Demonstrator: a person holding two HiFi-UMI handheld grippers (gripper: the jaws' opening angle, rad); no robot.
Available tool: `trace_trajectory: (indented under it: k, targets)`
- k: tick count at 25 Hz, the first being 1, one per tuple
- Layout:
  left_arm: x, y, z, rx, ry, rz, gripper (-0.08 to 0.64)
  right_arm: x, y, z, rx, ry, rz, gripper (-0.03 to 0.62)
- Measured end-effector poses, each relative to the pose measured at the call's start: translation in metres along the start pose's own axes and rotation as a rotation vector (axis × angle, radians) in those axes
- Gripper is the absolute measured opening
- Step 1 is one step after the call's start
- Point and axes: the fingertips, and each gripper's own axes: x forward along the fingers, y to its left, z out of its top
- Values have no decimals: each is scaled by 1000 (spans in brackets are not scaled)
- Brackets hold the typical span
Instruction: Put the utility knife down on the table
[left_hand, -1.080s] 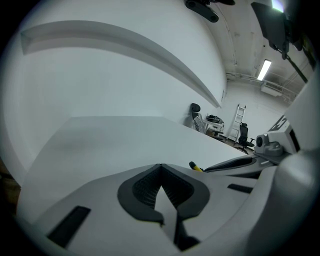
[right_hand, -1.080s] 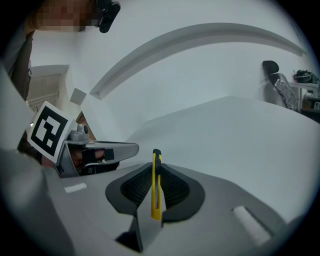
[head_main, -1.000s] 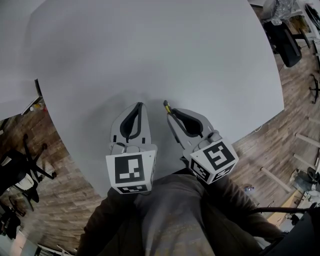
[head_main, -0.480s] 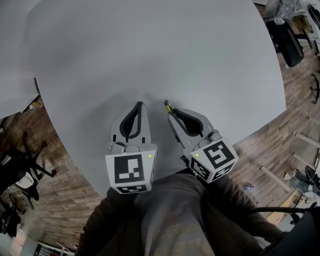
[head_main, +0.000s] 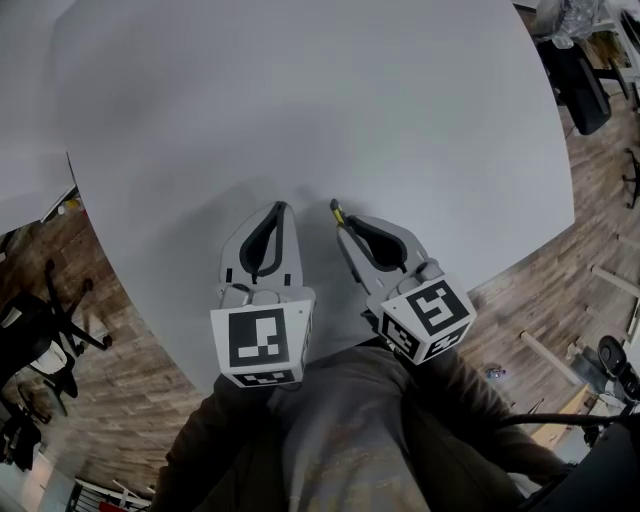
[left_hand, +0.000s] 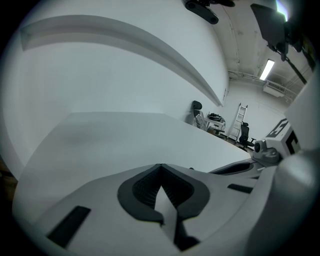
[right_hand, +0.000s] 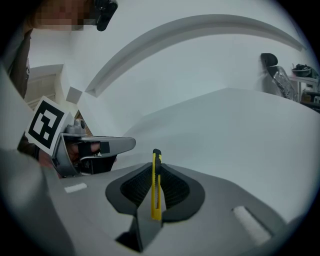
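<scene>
Head view: both tools sit over the counter (head_main: 300, 100), near its edge closest to the person. The left hand-held gripper (head_main: 279, 208) has its jaws together with nothing in them. The right hand-held gripper (head_main: 336, 214) is just beside it. The yellow-black tip of the utility knife (head_main: 333, 208) pokes out past its jaws, over the counter.

Left gripper view: jaws meet at the tips, pads empty, bare counter ahead.

Right gripper view: jaws are clamped on the knife. It stands on edge between the pads, a thin yellow body with its black end pointing out over the counter.

Status: put-down not done; the knife is gripped, not lying on the counter. Left to do: lower it, open the jaws, back off. Height above the counter can't be judged.
</scene>
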Motion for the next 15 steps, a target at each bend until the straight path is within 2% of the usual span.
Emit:
trace_trajectory:
  k: [15]
  targets:
    - [13,4,-4,-9,17,3,2,10,-11,-7,20,29,-3,51]
